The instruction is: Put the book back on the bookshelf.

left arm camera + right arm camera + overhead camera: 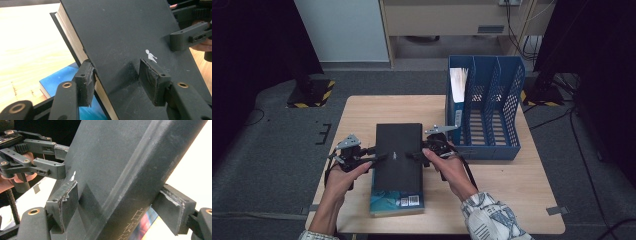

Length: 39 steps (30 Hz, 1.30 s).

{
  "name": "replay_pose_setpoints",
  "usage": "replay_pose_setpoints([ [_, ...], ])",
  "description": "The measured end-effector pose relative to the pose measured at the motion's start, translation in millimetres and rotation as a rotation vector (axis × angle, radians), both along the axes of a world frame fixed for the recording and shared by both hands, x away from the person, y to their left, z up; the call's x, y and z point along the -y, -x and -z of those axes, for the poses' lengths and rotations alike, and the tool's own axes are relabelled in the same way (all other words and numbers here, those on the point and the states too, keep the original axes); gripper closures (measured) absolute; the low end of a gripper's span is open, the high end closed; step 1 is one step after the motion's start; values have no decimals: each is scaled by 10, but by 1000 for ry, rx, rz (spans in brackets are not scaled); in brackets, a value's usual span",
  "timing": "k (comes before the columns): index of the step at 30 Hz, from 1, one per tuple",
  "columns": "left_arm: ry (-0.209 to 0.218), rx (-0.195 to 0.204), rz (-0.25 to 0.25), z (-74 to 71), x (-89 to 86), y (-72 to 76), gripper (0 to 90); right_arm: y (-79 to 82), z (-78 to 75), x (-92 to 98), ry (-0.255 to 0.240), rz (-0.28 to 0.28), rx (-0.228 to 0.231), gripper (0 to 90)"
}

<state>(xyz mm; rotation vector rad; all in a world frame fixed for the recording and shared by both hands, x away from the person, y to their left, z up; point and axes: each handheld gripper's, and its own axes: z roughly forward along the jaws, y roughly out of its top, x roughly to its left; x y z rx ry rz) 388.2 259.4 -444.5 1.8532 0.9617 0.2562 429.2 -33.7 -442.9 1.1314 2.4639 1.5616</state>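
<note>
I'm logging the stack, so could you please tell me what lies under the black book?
A blue book lies under the black book, flat on the table. Its near end with barcodes and a blue corner show; the rest of its cover is hidden.

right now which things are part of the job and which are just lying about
In the job: black book, left gripper, right gripper, each clamped on one side of it.
Lying about: blue book underneath, blue file rack, table.

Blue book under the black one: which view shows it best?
The high view: the blue book lies flat on the table, its near end bare below the black book. The left gripper view gives a blue corner; the right gripper view a colourful sliver.
</note>
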Motion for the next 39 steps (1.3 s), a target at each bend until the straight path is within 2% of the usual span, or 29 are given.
replay_pose_setpoints([
  [6,-8,16,-5,-59,-16,-33,509,-46,-61,-31,8,1,34,235],
  [10,-18,20,-6,-76,-15,-38,517,-57,-77,-42,15,7,40,237],
  [28,-22,20,-10,-91,-13,-61,540,-82,-76,-51,15,15,30,238],
  [39,-83,57,-26,-269,44,-198,579,-166,-227,-86,71,31,88,262],
])
